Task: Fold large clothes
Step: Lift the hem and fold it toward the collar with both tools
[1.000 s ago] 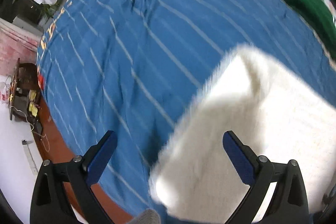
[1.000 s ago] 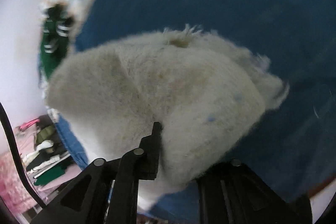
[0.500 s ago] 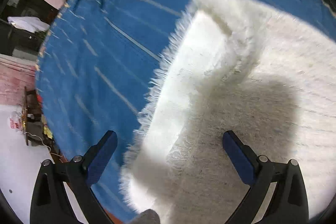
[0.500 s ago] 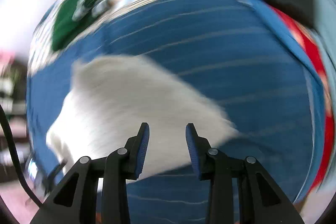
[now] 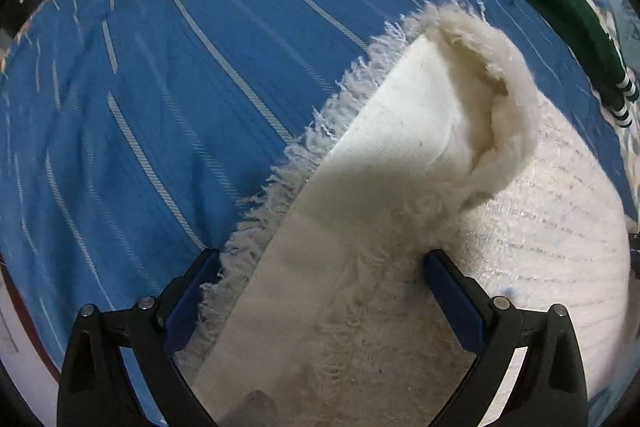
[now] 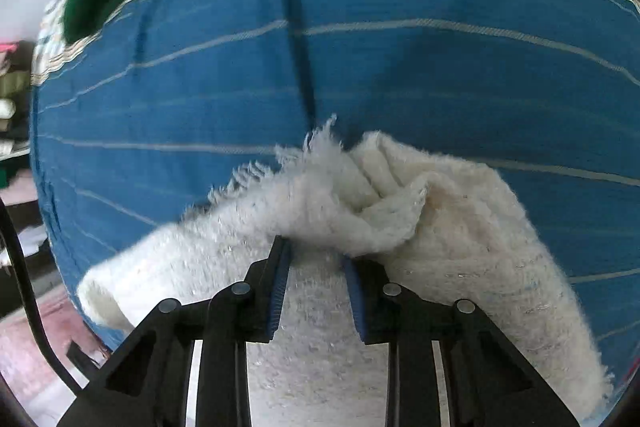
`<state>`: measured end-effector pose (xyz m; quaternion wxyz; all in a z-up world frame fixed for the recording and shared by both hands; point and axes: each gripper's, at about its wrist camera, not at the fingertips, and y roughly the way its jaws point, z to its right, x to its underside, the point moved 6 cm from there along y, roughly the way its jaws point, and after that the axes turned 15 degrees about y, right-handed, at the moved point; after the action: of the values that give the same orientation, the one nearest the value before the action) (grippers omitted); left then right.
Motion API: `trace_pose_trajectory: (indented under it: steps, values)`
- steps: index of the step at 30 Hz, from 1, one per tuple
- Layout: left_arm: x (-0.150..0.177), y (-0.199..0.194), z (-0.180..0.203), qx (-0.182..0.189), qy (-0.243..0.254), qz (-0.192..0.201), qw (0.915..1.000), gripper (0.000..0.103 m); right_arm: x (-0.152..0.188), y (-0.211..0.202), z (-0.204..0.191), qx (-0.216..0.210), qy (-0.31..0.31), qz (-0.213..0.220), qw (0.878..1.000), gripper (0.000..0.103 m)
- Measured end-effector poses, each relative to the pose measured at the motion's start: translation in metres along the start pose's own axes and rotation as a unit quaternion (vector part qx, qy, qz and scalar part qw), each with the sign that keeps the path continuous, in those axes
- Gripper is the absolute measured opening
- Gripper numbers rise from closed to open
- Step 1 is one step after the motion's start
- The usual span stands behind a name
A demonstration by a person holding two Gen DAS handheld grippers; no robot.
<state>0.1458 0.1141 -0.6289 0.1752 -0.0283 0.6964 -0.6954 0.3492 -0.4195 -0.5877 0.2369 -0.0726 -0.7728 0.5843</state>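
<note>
The left gripper [image 5: 320, 291] stood wide, released, over the fluffy white fringed garment [image 5: 400, 267] on the blue striped bedsheet [image 5: 160, 107]. The right gripper [image 6: 316, 267] was part-spread, holding nothing — the curled edge could roll back and spoil the fold.

Shawl [image 5: 400, 211] lies on bedspread [image 5: 160, 87]; garment [image 5: 560, 7] behind it, near bedspread's edge.

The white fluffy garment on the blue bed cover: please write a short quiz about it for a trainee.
1. True or false: the left tongs are open.
2. What colour is the garment lying at the far edge of the blue bed cover?
3. The white fluffy garment near the right tongs is: A flat, B bunched, C hanging.

Key: 1 true; 2 green; 3 B.
</note>
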Motion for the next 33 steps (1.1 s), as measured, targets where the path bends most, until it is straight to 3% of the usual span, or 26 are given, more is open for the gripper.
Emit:
trace_pose_trajectory:
  steps: [4,8,11,14,19,22,26,30,33]
  values:
    - [-0.002,-0.015,-0.002,-0.026,-0.003,-0.023,0.9994,0.103,0.006,-0.031,-0.030,0.061,-0.072,0.006,0.996,0.031]
    - [-0.002,-0.053,0.008,-0.052,0.011,-0.010,0.9985,0.103,0.046,-0.069,-0.047,0.024,-0.131,0.015,0.991,0.031]
    - [0.002,-0.070,0.017,-0.087,0.033,-0.014,0.9956,0.103,0.070,-0.039,-0.035,0.061,-0.145,-0.018,0.987,0.031]
    - [0.012,-0.081,0.029,-0.110,0.049,-0.019,0.9926,0.103,0.065,0.014,-0.018,0.098,-0.120,-0.024,0.988,0.031]
    - [0.004,-0.068,0.046,-0.145,0.066,-0.017,0.9870,0.103,0.064,0.005,-0.032,0.131,-0.124,-0.005,0.984,0.032]
    - [-0.036,-0.033,0.013,-0.225,0.081,-0.023,0.9706,0.103,0.072,-0.010,-0.028,0.107,-0.128,0.009,0.986,0.032]
    - [-0.058,-0.011,-0.019,-0.192,0.061,-0.040,0.9787,0.103,0.085,-0.035,-0.013,0.067,-0.099,0.004,0.993,0.032]
    - [-0.051,-0.041,-0.002,-0.200,0.091,-0.024,0.9752,0.103,0.089,-0.060,-0.007,0.039,-0.088,0.011,0.995,0.032]
    - [-0.042,-0.059,0.025,-0.186,0.112,-0.013,0.9761,0.103,0.090,-0.043,-0.003,0.076,-0.108,0.004,0.991,0.032]
